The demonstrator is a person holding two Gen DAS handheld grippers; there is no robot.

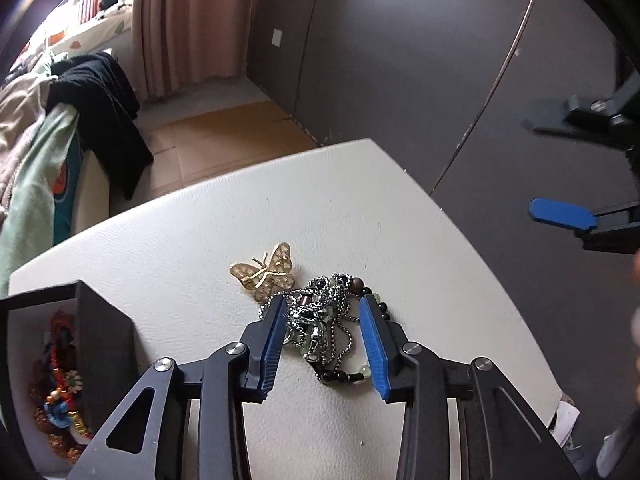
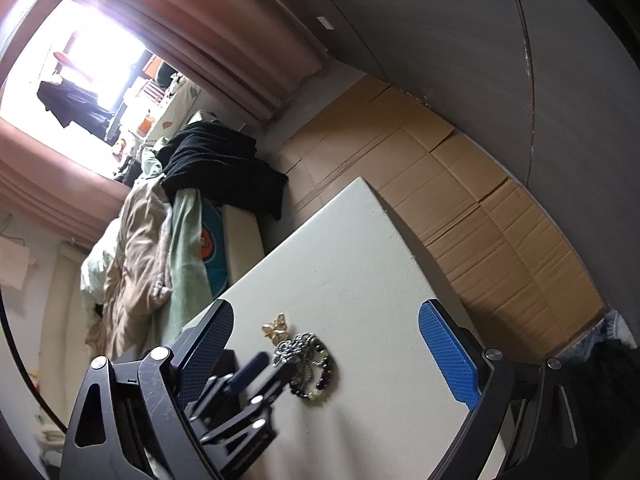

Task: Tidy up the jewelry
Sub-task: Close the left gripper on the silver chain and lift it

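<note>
A tangle of silver chains and dark beads (image 1: 326, 320) lies on the white table (image 1: 224, 224), with a gold butterfly brooch (image 1: 266, 272) touching its far left side. My left gripper (image 1: 324, 308) is open, its blue fingers down on either side of the tangle. The right wrist view shows the tangle (image 2: 306, 364), the brooch (image 2: 276, 330) and the left gripper (image 2: 276, 364) at it. My right gripper (image 2: 326, 320) is open and empty, held well above the table; it also shows in the left wrist view (image 1: 532, 168) at the right edge.
A black open box (image 1: 72, 360) with colourful beaded jewelry inside stands at the table's left. Flattened cardboard (image 2: 460, 200) covers the floor beyond the table. A bed piled with clothes (image 2: 192, 208) is on the left, a dark wardrobe (image 1: 400, 60) behind.
</note>
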